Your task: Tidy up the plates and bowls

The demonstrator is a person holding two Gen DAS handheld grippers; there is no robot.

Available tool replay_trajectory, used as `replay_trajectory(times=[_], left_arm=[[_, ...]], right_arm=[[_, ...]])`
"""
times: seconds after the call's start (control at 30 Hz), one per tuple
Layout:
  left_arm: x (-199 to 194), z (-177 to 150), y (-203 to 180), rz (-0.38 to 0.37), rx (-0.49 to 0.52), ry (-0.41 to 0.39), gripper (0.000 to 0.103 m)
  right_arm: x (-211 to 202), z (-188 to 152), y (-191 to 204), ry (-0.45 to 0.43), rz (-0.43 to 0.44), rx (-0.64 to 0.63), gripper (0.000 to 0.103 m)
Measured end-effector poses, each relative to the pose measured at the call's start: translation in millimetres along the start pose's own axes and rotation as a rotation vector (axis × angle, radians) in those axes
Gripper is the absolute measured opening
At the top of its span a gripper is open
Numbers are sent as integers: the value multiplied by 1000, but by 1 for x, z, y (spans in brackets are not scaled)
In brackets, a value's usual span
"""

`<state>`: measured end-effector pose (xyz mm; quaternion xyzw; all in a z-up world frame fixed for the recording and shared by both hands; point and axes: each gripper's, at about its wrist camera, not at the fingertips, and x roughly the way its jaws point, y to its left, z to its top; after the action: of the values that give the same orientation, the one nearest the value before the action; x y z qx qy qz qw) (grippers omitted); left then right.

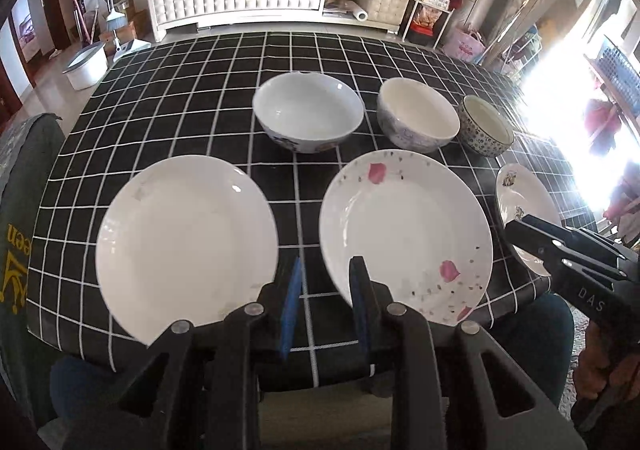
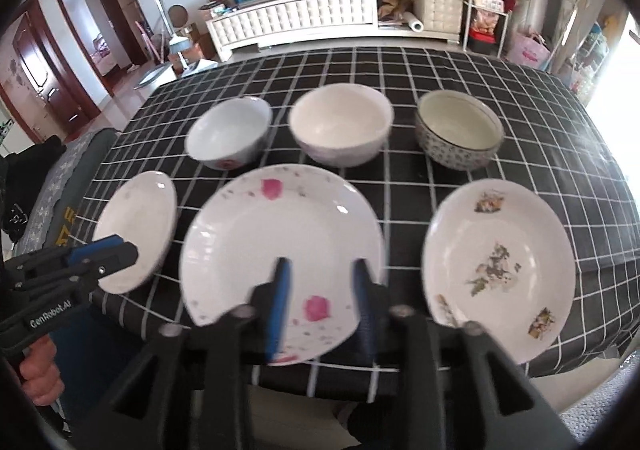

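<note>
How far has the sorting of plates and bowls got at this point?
Nothing is stacked yet. Three plates, the plain white plate, petal plate and leaf-print plate, lie singly in front; three bowls stand apart behind. Left tool and right tool hang open, holding nothing. All the gathering remains.

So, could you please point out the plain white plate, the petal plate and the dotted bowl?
Plain white plate (image 1: 184, 242), left wrist view, its centre.
Petal plate (image 2: 280, 250), right wrist view, its bare centre.
Dotted bowl (image 2: 456, 158), right wrist view, its patterned outer wall.
</note>
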<state>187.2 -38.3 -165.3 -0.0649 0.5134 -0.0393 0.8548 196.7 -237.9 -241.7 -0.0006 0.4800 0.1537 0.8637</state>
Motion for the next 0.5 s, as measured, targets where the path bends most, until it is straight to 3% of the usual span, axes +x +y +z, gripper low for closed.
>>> replay_trajectory(times=[0.07,0.5], left_arm=[[8,1,-3,6,-1,14,28],[54,8,6,48,-29,98,28]], right_arm=[[5,-1,-8,5,-1,13,50],[42,0,-30,61,-2,55,50]])
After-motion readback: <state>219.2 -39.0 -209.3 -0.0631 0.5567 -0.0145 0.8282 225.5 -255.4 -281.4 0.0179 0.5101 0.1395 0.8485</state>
